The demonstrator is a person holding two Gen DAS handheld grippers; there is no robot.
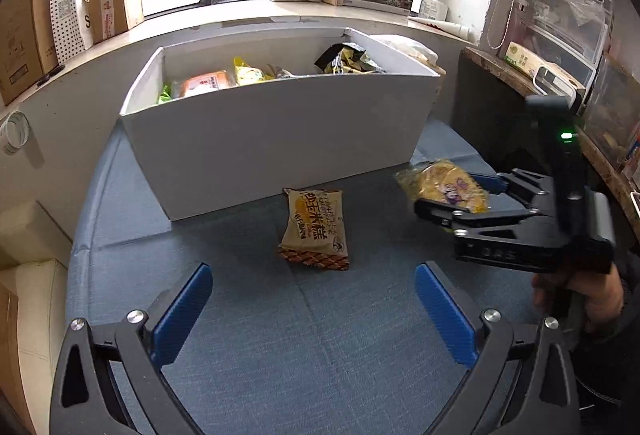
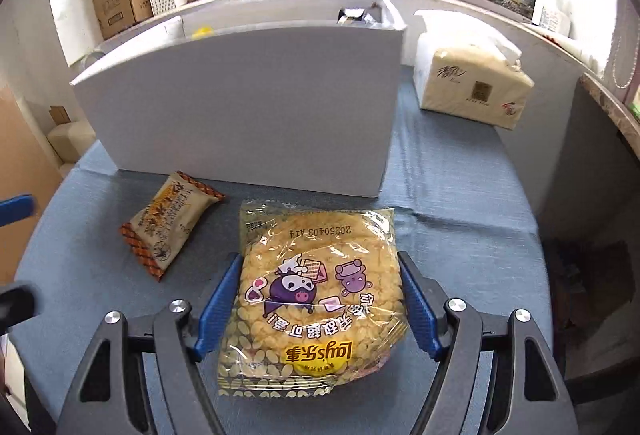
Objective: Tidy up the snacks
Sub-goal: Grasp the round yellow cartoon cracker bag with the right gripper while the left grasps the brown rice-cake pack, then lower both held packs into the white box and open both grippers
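A white box (image 1: 276, 139) stands on the blue cloth and holds several snack packets (image 1: 248, 75). A brown rice-cake packet (image 1: 314, 229) lies on the cloth in front of the box; it also shows in the right wrist view (image 2: 168, 225). My left gripper (image 1: 314, 309) is open and empty, just short of that packet. My right gripper (image 2: 320, 301) is shut on a yellow Lay's packet (image 2: 316, 299), held a little above the cloth near the box's right front corner (image 1: 444, 187).
A tissue pack (image 2: 472, 83) sits right of the box. Cardboard boxes (image 1: 24, 35) and cartons line the windowsill. A dark shelf unit (image 1: 520, 83) with clutter stands on the right. The white box also shows in the right wrist view (image 2: 240, 103).
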